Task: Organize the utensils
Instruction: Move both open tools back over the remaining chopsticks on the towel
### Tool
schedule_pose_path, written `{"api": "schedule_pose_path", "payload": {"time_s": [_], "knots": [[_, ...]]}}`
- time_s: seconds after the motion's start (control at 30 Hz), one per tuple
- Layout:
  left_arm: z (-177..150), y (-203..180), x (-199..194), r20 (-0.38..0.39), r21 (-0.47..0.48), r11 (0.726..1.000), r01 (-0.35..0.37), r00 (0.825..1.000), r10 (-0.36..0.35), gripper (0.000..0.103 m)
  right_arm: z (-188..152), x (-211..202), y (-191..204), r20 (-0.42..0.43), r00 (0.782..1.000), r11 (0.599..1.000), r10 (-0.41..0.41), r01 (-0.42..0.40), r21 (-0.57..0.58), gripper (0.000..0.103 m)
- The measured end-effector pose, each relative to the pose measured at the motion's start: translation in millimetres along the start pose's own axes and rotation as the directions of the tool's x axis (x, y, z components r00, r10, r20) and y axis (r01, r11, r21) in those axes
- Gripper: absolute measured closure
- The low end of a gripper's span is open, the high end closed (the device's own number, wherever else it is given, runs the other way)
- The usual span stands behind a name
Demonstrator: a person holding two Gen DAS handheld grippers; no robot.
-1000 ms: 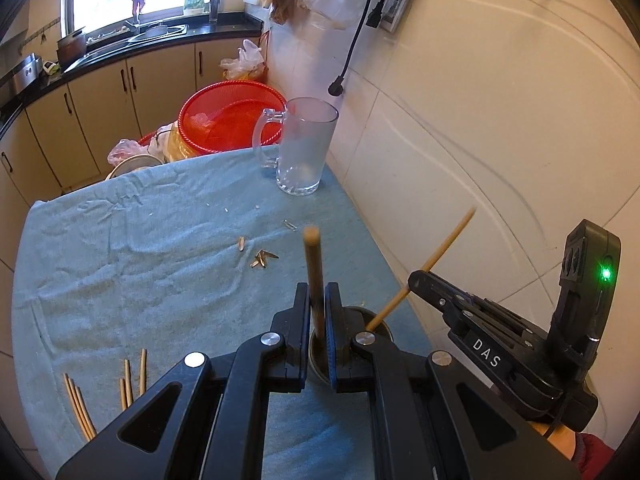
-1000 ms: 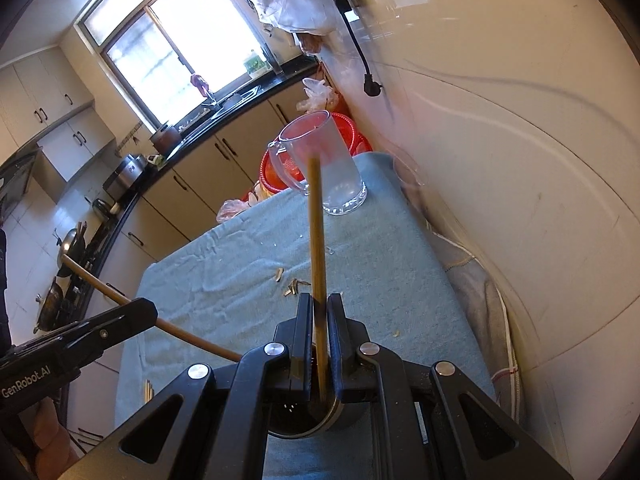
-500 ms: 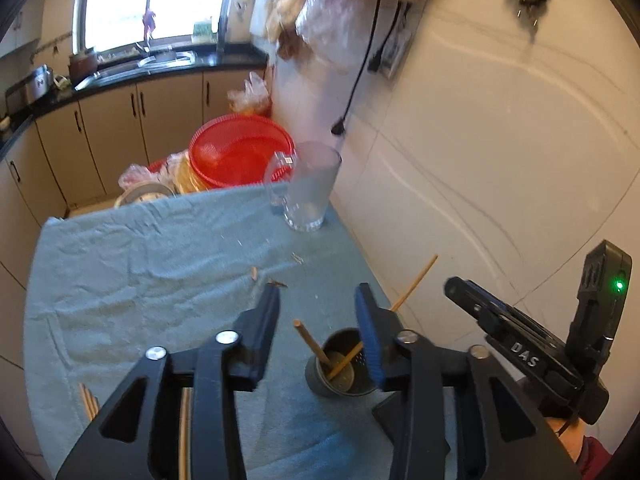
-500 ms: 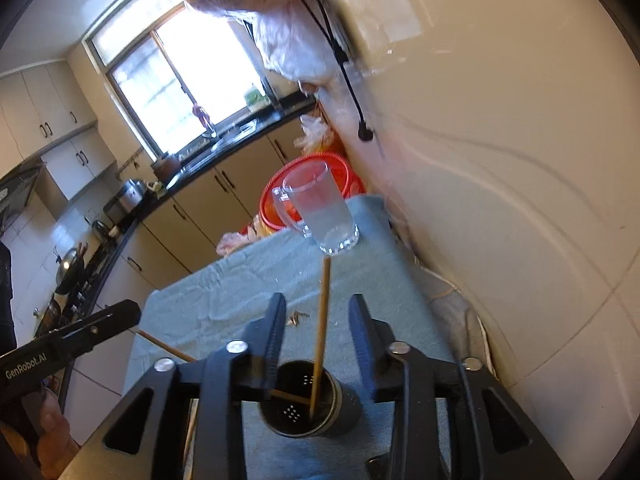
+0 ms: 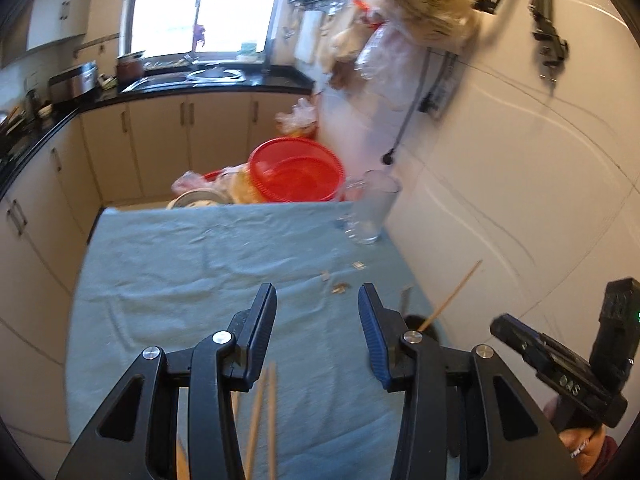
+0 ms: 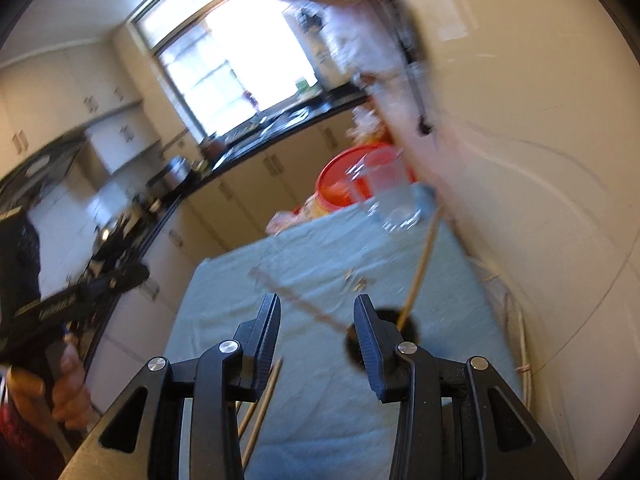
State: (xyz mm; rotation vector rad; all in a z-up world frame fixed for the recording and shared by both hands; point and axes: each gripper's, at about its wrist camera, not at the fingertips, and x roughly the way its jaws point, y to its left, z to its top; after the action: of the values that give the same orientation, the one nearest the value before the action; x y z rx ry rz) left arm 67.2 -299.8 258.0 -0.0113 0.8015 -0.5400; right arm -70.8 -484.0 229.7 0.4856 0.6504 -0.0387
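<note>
Left gripper (image 5: 317, 320) and right gripper (image 6: 316, 330) both spread wide, holding nothing; two chopsticks (image 6: 420, 264) lean in the dark holder (image 6: 410, 326) at near right; loose chopsticks (image 5: 264, 420) on the cloth (image 5: 180, 272) nearer left; risk: a careless reach knocks the holder over.

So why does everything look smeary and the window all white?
Right wrist view: heavy motion blur, so the glass mug and red basin smear; the window is blown out white. Left wrist view: sharper, though the hanging bags blur; its window glares too. Both views bend straight lines, fisheye style.
</note>
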Motion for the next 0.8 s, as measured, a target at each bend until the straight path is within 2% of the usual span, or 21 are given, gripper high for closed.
{"api": "schedule_pose_path", "payload": {"time_s": [0.13,0.27,0.43,0.5,0.6,0.8], "knots": [[-19,36,-1,-0.031,-0.039,0.999,-0.03,0.999,0.029,0.062,-23,19,26,-0.088,0.996,0.998,0.033,-0.038,-0.056,0.062],[-45,68,9,-0.099,-0.062,0.996,-0.065,0.993,0.058,0.062,-45,43,47,-0.177,0.983,0.993,0.039,-0.059,-0.106,0.062],[-89,106,34,-0.217,-0.069,0.993,-0.093,0.973,0.076,0.062,-68,69,58,-0.257,0.966,0.99,0.004,-0.039,-0.132,0.062],[-104,118,45,-0.255,-0.074,0.992,-0.098,0.964,0.076,0.066,-75,76,61,-0.275,0.962,0.99,-0.004,-0.035,-0.138,0.062],[-126,131,64,-0.316,-0.085,0.994,-0.067,0.948,0.037,0.075,-83,85,62,-0.303,0.953,0.99,-0.025,-0.02,-0.143,0.062],[-148,138,95,-0.392,-0.058,0.998,-0.014,0.92,-0.01,0.084,-96,96,64,-0.336,0.94,0.989,-0.062,0.013,-0.144,0.062]]}}
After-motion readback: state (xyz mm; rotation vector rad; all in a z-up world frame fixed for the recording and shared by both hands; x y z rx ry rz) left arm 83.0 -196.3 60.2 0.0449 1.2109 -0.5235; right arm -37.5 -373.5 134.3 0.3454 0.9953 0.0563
